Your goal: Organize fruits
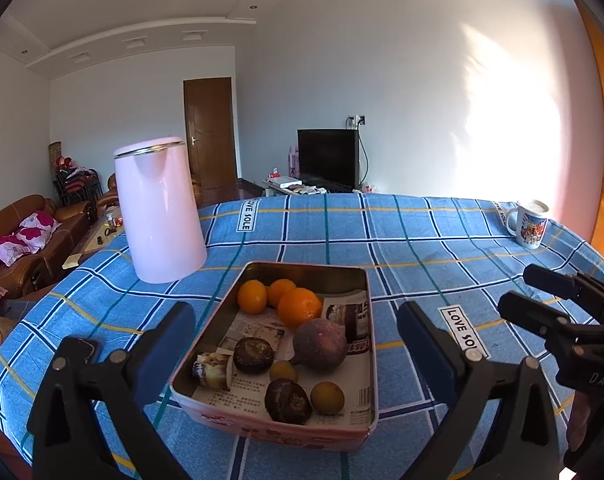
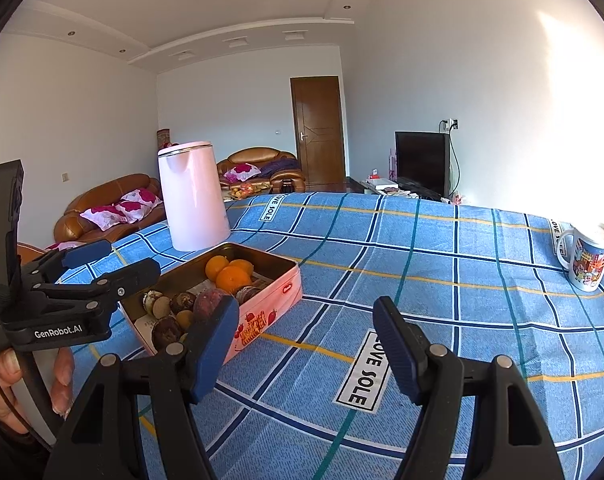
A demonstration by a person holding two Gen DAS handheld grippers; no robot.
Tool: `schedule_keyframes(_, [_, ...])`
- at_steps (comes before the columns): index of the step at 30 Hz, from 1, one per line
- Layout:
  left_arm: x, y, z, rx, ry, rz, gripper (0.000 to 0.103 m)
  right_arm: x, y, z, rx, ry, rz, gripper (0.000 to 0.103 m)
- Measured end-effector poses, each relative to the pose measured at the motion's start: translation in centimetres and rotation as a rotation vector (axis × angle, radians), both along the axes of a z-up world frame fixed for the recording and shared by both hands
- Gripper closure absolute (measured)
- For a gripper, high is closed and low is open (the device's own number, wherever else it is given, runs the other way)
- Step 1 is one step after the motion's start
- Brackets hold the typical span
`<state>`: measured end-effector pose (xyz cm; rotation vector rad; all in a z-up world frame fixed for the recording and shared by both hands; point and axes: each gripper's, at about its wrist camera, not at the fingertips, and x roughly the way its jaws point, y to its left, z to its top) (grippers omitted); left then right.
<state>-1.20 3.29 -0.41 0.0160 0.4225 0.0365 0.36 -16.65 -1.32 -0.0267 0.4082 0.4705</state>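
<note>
Left gripper (image 1: 296,334) jaws wide, straddling the near end of the pink tin (image 1: 262,434), holding nothing. Right gripper (image 2: 305,340) also wide, over bare tablecloth (image 2: 441,280) beside the tin. Tin sits near the table's left edge, newspaper-lined: 3 oranges (image 1: 298,306) at the far end, a purplish round fruit (image 1: 319,344), 2 dark brown ones (image 1: 288,401), 2 small yellow. Cloth reads "LOVE SOLE". Pink kettle (image 1: 160,210) behind the tin, mug (image 2: 587,260) at the far right edge.

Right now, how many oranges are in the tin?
3, clustered at the far end of the tin: far-left orange, middle orange, and large orange in front. None appears hidden.
</note>
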Motion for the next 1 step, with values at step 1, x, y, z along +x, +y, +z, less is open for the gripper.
schedule_keyframes(1, [0.05, -0.02, -0.04, -0.005, 0.005, -0.004, 0.000, 0.04, -0.10, -0.02, 0.000, 0.001, -0.001, 0.032])
